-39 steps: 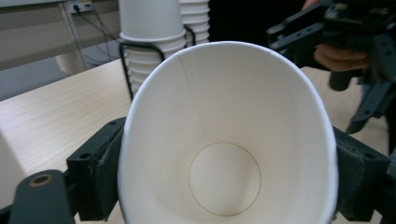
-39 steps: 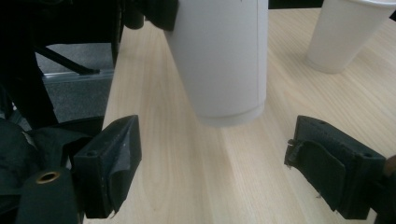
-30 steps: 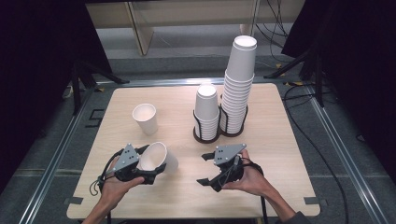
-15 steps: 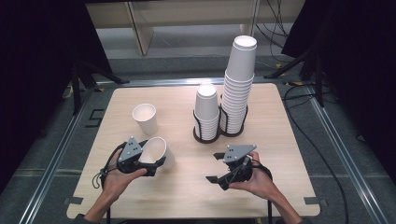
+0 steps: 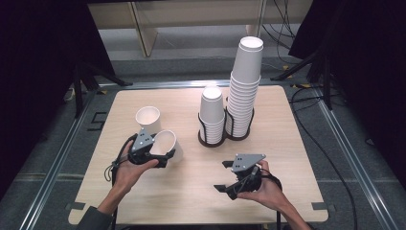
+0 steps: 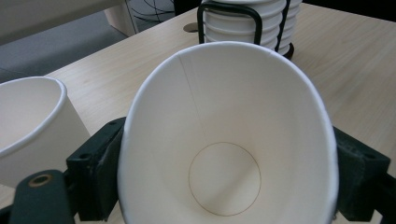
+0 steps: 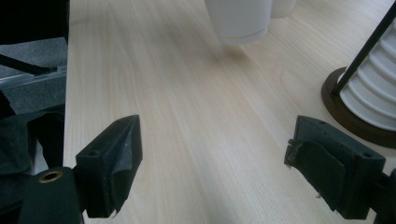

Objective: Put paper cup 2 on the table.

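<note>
Cup work looks partly done: one paper cup [image 5: 147,118] stands upright on the counter [image 5: 287,143] at the left, and a second cup [image 5: 165,143] is squeezed between the jaws of the left claw [image 5: 160,155], tilted, mouth toward that claw's camera, just near and right of the standing one. Setting it down seems to remain. The two racked stacks [image 5: 234,105] sit far right. The right claw [image 5: 230,177] hangs wide open and empty over the near counter. Compared with a second ago, the held cup has travelled up toward the standing cup, and the right claw has drifted nearer the front edge.
</note>
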A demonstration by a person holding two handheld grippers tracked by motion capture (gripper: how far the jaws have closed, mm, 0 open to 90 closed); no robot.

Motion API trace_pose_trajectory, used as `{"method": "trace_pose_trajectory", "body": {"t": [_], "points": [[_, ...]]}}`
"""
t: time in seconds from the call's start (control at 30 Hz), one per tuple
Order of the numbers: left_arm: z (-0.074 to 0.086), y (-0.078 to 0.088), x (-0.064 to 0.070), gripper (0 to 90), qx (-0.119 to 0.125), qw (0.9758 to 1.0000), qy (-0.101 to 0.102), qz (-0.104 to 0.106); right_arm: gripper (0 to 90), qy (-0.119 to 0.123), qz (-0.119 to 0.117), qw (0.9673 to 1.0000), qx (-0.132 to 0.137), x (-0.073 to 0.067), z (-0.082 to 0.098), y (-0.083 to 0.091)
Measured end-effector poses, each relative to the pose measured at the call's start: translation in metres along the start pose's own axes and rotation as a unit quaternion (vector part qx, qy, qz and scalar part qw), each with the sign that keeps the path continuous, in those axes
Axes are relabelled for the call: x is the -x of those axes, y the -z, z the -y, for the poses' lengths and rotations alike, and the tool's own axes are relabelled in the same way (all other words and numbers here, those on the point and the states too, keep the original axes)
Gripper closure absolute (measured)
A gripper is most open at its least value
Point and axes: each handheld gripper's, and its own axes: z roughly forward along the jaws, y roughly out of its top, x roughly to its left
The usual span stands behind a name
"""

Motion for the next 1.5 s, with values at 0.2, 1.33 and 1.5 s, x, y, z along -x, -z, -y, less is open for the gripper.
{"method": "trace_pose_trajectory", "body": {"t": [0.2, 1.33, 1.5], "points": [[-0.004, -0.012, -0.007, 13.7, -0.001, 0.9999, 0.005, -0.012, 17.6, 0.001, -0.001, 1.0, -0.005, -0.001, 0.001, -0.002], [-0.028, -0.088, -0.038, 11.5, -0.098, 0.9927, 0.009, -0.071, 18.3, 0.001, -0.01, 0.9999, -0.014, 0.0, 0.004, -0.005], [-0.028, -0.09, -0.035, 8.6, -0.099, 0.9916, 0.011, -0.081, 18.4, 0.001, -0.011, 0.9998, -0.014, 0.0, 0.003, -0.006]]}}
